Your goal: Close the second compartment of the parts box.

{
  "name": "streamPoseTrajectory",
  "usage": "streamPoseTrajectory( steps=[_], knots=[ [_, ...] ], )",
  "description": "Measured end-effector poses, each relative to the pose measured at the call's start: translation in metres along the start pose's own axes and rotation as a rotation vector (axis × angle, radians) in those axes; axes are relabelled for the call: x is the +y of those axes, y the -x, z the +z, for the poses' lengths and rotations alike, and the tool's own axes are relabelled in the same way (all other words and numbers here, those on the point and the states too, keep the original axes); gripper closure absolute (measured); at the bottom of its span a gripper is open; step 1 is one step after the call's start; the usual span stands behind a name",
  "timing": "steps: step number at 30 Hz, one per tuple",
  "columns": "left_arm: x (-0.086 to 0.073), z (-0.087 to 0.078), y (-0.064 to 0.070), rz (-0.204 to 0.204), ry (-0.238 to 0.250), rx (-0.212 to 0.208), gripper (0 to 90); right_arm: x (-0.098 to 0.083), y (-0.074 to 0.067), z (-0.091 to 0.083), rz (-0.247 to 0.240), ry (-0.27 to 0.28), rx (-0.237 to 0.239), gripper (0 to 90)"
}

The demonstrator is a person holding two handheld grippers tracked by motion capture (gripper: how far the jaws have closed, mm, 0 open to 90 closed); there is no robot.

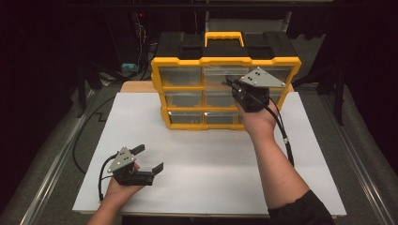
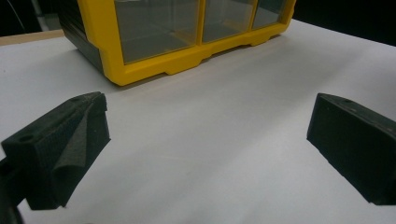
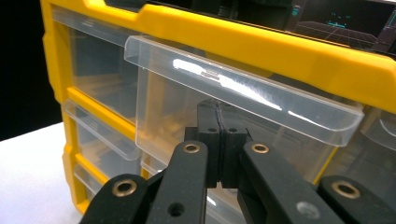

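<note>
White tabletop (image 1: pixel 206 154): right hand-held gripper (image 3: pixel 218 122) pressed together under clear drawer (image 3: pixel 233 95); left hand-held gripper (image 1: pixel 151 158) spread apart

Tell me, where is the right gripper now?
In the high view the right gripper is up at the yellow drawer box, at its top row's middle clear drawer, jaws shut under that drawer's lip.

All 3 views share the drawer cabinet (image 1: pixel 225 91).
</note>
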State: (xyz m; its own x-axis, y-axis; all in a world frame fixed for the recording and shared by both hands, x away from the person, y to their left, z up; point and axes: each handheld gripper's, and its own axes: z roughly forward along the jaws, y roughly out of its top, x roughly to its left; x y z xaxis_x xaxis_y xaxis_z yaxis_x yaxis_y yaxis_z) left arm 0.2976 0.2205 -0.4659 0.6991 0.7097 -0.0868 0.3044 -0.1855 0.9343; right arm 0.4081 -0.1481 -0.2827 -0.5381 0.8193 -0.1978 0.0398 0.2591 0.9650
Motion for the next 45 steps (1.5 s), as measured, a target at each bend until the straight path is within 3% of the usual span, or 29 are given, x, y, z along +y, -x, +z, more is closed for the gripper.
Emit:
streamPoseTrajectory(
  steps=[7,13,15,26,31,38,43,45],
  knots=[
    [0.0,0.001,0.001,-0.017,0.005,-0.006,0.0,0.001,0.005,0.009,0.012,-0.021,-0.01,90.0],
    [0.001,0.002,0.004,0.009,-0.015,0.006,0.0,0.004,0.007,0.015,-0.016,-0.033,-0.027,90.0],
    [0.001,0.001,0.005,0.015,-0.013,0.005,0.0,0.002,0.007,0.016,-0.002,-0.028,-0.026,90.0],
    [0.001,-0.001,0.001,0.013,0.002,0.016,0.0,0.005,-0.004,0.023,-0.034,-0.042,-0.023,90.0],
    [0.002,-0.001,0.001,0.008,0.009,0.013,0.0,0.005,-0.009,0.026,-0.027,-0.053,-0.01,90.0],
    [0.002,-0.002,0.001,-0.001,0.011,0.034,0.0,0.0,-0.019,0.0,-0.031,-0.039,0.032,90.0],
    [0.002,-0.003,0.001,-0.006,0.01,0.049,0.0,-0.021,-0.021,-0.022,-0.04,-0.045,0.054,90.0],
    [0.002,-0.003,0.002,-0.008,0.011,0.05,0.0,-0.041,-0.02,-0.027,-0.022,-0.062,0.053,90.0]
  ],
)
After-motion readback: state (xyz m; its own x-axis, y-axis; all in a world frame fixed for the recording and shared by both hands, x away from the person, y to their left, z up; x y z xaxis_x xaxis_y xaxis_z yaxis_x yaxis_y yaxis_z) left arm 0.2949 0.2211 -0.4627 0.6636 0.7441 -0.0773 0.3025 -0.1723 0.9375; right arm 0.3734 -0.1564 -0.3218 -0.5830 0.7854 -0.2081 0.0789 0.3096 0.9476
